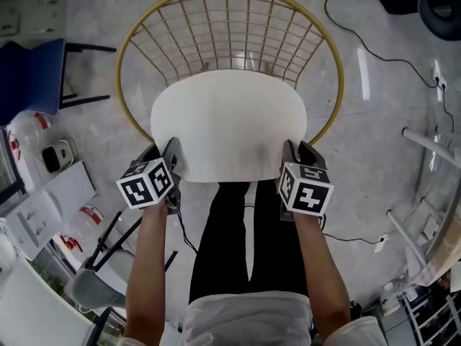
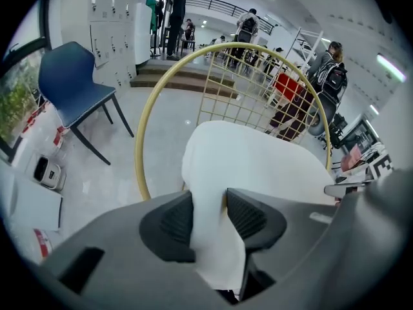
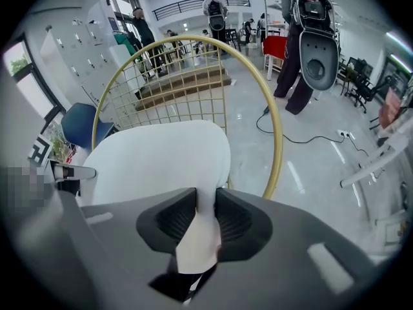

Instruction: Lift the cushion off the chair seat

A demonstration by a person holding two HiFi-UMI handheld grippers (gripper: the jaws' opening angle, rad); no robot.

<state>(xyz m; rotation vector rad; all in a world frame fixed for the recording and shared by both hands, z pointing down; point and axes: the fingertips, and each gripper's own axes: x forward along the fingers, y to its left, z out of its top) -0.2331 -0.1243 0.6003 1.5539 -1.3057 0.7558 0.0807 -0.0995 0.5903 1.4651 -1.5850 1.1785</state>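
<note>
A white round cushion (image 1: 229, 125) hangs over the seat of a gold wire chair (image 1: 216, 20), pinched at its two near corners. My left gripper (image 1: 170, 166) is shut on the cushion's near left edge; in the left gripper view the white cushion (image 2: 251, 166) is squeezed between the dark pads (image 2: 177, 221). My right gripper (image 1: 291, 166) is shut on the near right edge, and the right gripper view shows the cushion (image 3: 158, 160) folded thin between its pads (image 3: 232, 219). The chair's gold rim (image 3: 274, 118) curves behind it.
A blue chair (image 1: 32, 74) stands at the left, with boxes and bottles (image 1: 50, 207) on the floor nearby. A black cable (image 1: 374, 49) runs across the floor at the right, beside a white rack (image 1: 428, 215). The person's dark trousers (image 1: 248, 236) are directly below the cushion.
</note>
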